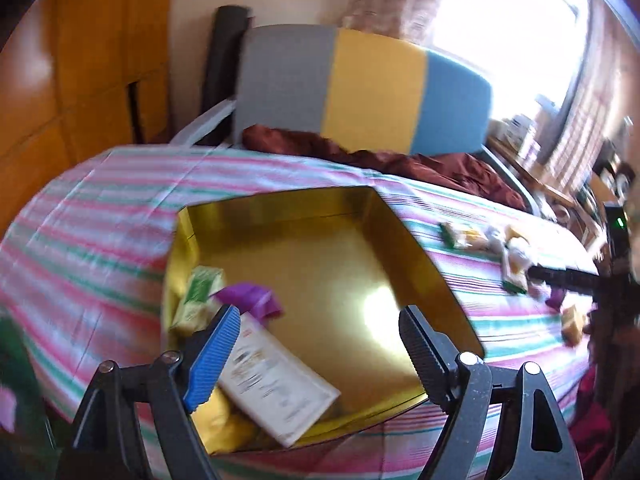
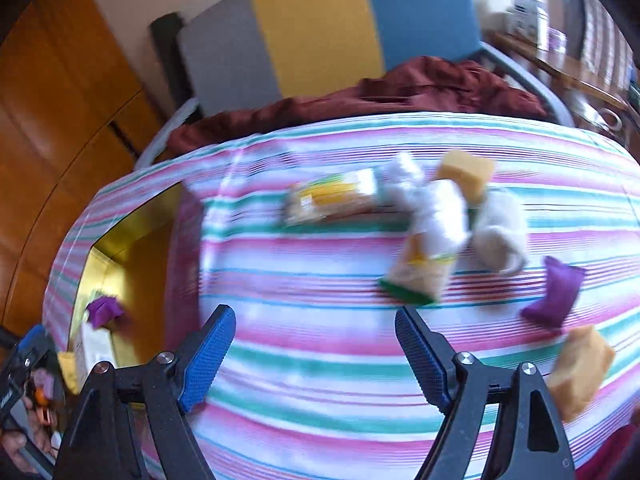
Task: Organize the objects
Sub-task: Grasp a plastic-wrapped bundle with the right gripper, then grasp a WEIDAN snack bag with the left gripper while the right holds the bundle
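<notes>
left wrist view: the left gripper (image 1: 320,344) hung over the gold tin (image 1: 412,240) with its jaws spread wide and nothing between them. inside the tin, at its near left corner, lay a white packet (image 1: 276,384), a purple pouch (image 1: 252,298) and a green-and-white carton (image 1: 200,292), with something yellow (image 1: 224,420) under the packet. the rest of the tin floor was bare. far right on the striped cloth (image 1: 100,208) the loose snacks waited, blurred, with the other tool's dark finger reaching in among them.

right wrist view: the right gripper (image 2: 316,356) was also splayed and empty, above bare cloth. ahead and to the right sat the scattered pile: a long yellow-green packet (image 2: 332,200), a green-edged packet (image 2: 420,276), a white wad (image 2: 500,236), a purple pouch (image 2: 554,296), an orange block (image 2: 466,174) far off and an orange packet (image 2: 580,372) near right. the tin showed at far left.

by my read, this was the fetch step: the next move called for centring the right jaws over one packet, probably the green-edged one, then closing.
</notes>
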{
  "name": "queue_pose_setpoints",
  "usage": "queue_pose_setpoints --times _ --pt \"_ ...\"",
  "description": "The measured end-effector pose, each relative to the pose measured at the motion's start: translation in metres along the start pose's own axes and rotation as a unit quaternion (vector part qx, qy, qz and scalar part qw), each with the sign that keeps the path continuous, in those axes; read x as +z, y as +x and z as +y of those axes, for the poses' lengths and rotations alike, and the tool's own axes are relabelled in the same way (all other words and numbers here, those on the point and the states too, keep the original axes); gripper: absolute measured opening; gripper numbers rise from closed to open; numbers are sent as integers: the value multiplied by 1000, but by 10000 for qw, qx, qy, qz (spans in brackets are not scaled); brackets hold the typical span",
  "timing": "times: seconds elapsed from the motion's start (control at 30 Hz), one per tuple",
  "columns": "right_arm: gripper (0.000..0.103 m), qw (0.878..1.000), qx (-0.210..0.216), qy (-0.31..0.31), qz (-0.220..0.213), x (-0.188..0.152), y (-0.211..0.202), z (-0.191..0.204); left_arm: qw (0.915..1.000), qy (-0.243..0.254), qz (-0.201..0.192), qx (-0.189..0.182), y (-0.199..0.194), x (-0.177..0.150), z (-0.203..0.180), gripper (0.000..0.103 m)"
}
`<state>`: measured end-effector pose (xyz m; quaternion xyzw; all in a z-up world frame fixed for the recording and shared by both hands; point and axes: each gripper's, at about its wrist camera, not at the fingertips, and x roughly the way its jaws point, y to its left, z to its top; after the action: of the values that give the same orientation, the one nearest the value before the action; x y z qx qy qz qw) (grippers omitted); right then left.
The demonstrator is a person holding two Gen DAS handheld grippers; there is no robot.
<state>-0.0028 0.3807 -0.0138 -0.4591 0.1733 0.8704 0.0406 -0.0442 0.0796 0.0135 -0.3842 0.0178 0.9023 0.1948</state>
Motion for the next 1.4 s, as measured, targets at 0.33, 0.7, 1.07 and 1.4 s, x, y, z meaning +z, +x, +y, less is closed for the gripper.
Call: queue_pose_setpoints --times 0.33,0.7,1.07,1.4 --pt "70 9978 -563 359 -53 56 34 -68 9945 1019 62 -246 26 34 -80 82" --pt "34 9973 -655 -129 320 61 67 -69 9757 2089 388 -542 82 67 -154 85" --pt "35 9978 -75 438 -491 72 5 -94 9483 2932 1100 -520 181 96 -221 85" --pt "35 9985 171 279 -438 72 4 -84 9254 3377 1629 -552 266 96 -255 85"
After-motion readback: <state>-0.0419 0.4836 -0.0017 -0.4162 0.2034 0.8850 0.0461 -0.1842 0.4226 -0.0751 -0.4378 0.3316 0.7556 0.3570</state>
